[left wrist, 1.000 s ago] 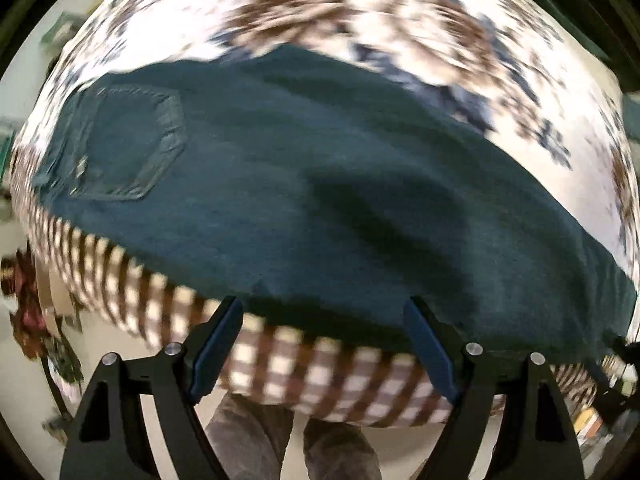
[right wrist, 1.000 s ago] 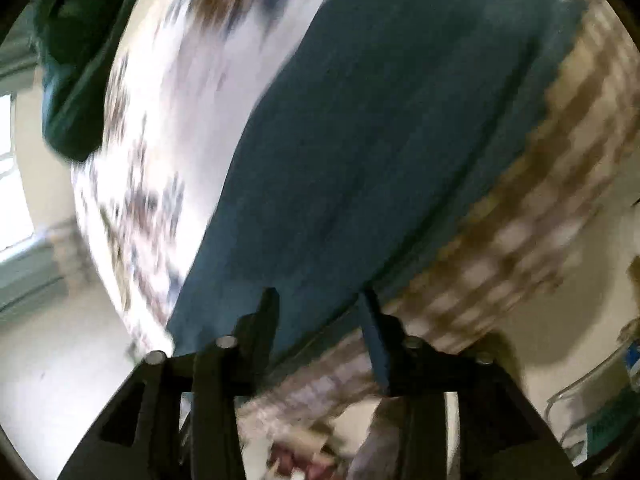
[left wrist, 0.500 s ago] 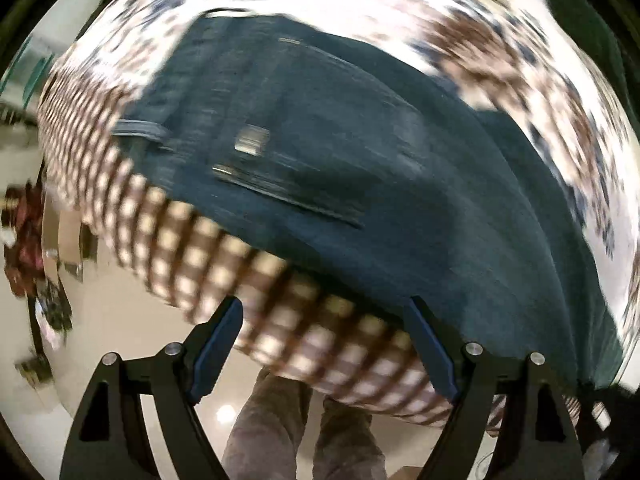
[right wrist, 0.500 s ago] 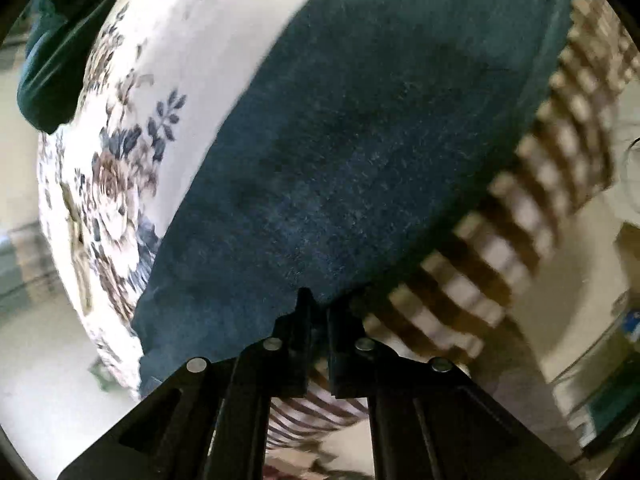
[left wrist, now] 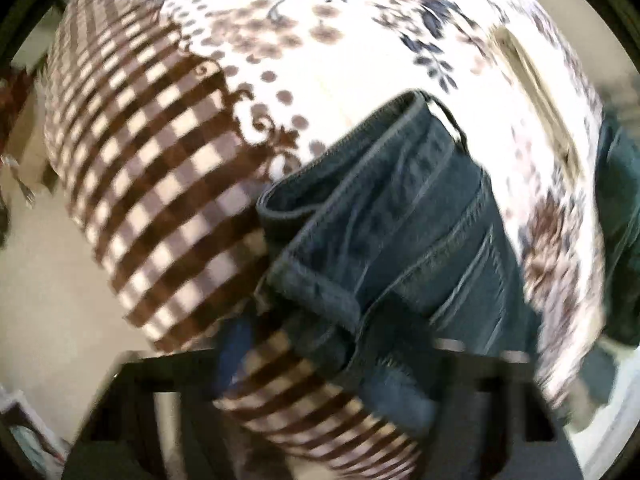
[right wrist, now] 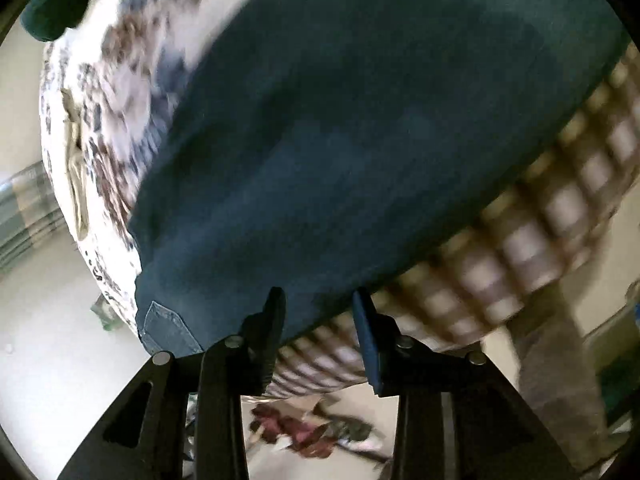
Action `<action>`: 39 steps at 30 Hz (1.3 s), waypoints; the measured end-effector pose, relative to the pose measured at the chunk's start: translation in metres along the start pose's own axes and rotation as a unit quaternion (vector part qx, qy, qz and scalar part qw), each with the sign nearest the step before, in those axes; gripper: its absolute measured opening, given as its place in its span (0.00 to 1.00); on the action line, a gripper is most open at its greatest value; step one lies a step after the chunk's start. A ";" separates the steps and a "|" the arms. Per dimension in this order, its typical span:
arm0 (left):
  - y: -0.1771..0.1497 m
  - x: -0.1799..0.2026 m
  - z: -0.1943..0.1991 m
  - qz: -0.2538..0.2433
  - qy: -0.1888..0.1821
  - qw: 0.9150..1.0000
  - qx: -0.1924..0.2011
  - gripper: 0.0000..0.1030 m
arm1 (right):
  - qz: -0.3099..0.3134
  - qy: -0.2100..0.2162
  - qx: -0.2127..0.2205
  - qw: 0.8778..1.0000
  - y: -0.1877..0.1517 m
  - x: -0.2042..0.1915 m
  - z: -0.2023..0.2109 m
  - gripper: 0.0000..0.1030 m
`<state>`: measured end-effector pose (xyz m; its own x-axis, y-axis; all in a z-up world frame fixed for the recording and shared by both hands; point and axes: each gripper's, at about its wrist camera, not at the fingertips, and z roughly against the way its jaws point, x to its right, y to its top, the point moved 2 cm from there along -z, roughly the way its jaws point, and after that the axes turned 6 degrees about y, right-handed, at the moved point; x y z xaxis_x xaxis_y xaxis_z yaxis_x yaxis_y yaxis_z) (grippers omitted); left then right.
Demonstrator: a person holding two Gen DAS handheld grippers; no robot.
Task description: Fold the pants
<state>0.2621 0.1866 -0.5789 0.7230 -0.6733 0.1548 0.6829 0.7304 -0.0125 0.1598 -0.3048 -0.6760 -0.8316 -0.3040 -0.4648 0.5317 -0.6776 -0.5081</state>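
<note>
Dark denim pants (right wrist: 360, 140) are spread on the floral tabletop cloth (left wrist: 360, 60), waistband seen at 6 o'clock in left view. Right hand-held gripper (right wrist: 320, 312) is held apart at the pants' near edge, nothing pinched. Left hand-held gripper (left wrist: 320, 376) is too blurred; state can't be told.

Looked like dark teal matt denim pants (left wrist: 404, 216) with stitched seams, over soft floral-and-checked woven cloth cover (left wrist: 160, 128); matt black plastic right gripper (right wrist: 318, 320).

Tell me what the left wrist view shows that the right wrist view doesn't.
Only the left wrist view shows the waistband of the pants, bunched up close to its blurred hand-held gripper. Only the right wrist view shows the right hand-held gripper sharply, jaws apart at the pants' edge, and a back pocket. Both show the dark pants on the floral and checked cloth.
</note>
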 end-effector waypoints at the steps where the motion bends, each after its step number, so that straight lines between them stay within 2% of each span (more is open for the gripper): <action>1: 0.004 -0.003 0.001 0.010 -0.002 1.000 0.004 0.27 | -0.007 0.003 0.009 1.000 -0.002 -0.001 -0.006 0.36; 2: 0.007 -0.006 0.002 0.017 -0.010 1.000 0.006 0.22 | -0.012 -0.009 0.027 1.000 -0.005 -0.001 -0.008 0.34; 3: 0.009 -0.010 0.004 0.020 -0.014 1.000 0.010 0.19 | -0.014 -0.016 0.044 0.999 -0.009 0.002 -0.007 0.26; 4: 0.001 -0.007 0.013 0.020 -0.016 1.000 0.017 0.16 | -0.013 -0.026 0.057 0.998 -0.012 0.000 -0.008 0.09; 6: -0.002 -0.008 0.022 0.012 -0.018 0.999 0.029 0.14 | 0.000 -0.049 0.069 0.996 -0.018 -0.009 -0.012 0.05; 10: -0.014 -0.009 0.050 -0.001 -0.029 0.999 0.041 0.13 | 0.029 -0.078 0.079 0.993 -0.038 -0.022 -0.004 0.04; 14: 0.001 -0.026 0.052 -0.009 -0.027 0.999 0.032 0.13 | 0.025 -0.087 0.061 0.994 -0.037 -0.028 -0.018 0.04; 15: -0.005 -0.024 0.048 -0.009 -0.023 0.999 0.027 0.13 | 0.020 -0.088 0.054 0.994 -0.033 -0.027 -0.023 0.05; 16: 0.004 -0.033 0.042 -0.008 -0.017 1.000 0.015 0.14 | 0.026 -0.096 0.040 0.994 -0.028 -0.026 -0.029 0.06; 18: -0.001 -0.031 0.041 -0.013 -0.004 1.000 -0.003 0.18 | 0.037 -0.109 0.009 0.993 -0.023 -0.026 -0.029 0.13; 19: -0.001 -0.029 0.049 -0.018 -0.005 1.000 -0.007 0.21 | 0.045 -0.107 -0.008 0.993 -0.020 -0.028 -0.028 0.23; 20: 0.000 -0.035 0.060 -0.028 0.002 1.000 -0.005 0.28 | 0.062 -0.107 -0.027 0.992 -0.020 -0.036 -0.026 0.41; 22: -0.015 -0.028 0.079 -0.057 0.033 0.998 0.008 0.32 | 0.108 -0.111 -0.051 0.987 -0.023 -0.061 -0.021 0.58; 24: -0.024 -0.016 0.093 -0.086 0.061 0.994 0.026 0.50 | 0.171 -0.111 -0.066 0.977 -0.025 -0.097 -0.013 0.62; 25: -0.029 -0.005 0.099 -0.104 0.077 0.991 0.035 0.71 | 0.197 -0.112 -0.068 0.971 -0.025 -0.115 -0.011 0.63; 26: -0.032 -0.002 0.105 -0.114 0.080 0.989 0.041 0.80 | 0.229 -0.108 -0.069 0.965 -0.022 -0.138 -0.012 0.64; 28: -0.052 0.033 0.105 -0.144 0.080 0.985 0.059 0.80 | 0.303 -0.106 -0.065 0.945 -0.013 -0.186 -0.023 0.65; 30: -0.055 0.052 0.103 -0.174 0.082 0.978 0.076 0.80 | 0.362 -0.118 -0.044 0.923 -0.001 -0.224 -0.037 0.65; 31: -0.056 0.068 0.094 -0.191 0.083 0.975 0.084 0.80 | 0.395 -0.133 -0.043 0.908 0.006 -0.245 -0.053 0.65; 34: -0.054 0.114 0.061 -0.225 0.093 0.965 0.093 0.80 | 0.446 -0.172 -0.084 0.874 0.019 -0.286 -0.104 0.65; 36: -0.055 0.144 0.030 -0.251 0.110 0.957 0.090 0.80 | 0.453 -0.199 -0.122 0.860 0.023 -0.294 -0.131 0.65; 37: -0.054 0.162 0.005 -0.265 0.119 0.954 0.073 0.80 | 0.449 -0.208 -0.148 0.856 0.024 -0.293 -0.145 0.60; 38: -0.052 0.164 -0.006 -0.269 0.128 0.952 0.064 0.80 | 0.449 -0.216 -0.159 0.852 0.024 -0.292 -0.152 0.38; 39: -0.050 0.162 -0.014 -0.273 0.133 0.951 0.057 0.80 | 0.456 -0.224 -0.164 0.846 0.024 -0.291 -0.156 0.24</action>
<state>0.3469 0.0393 -0.5672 0.2754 -0.9497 -0.1489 0.9592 0.2612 0.1083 0.4397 -0.1277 -0.6659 0.0093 -0.8731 -0.4874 0.9394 0.1747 -0.2951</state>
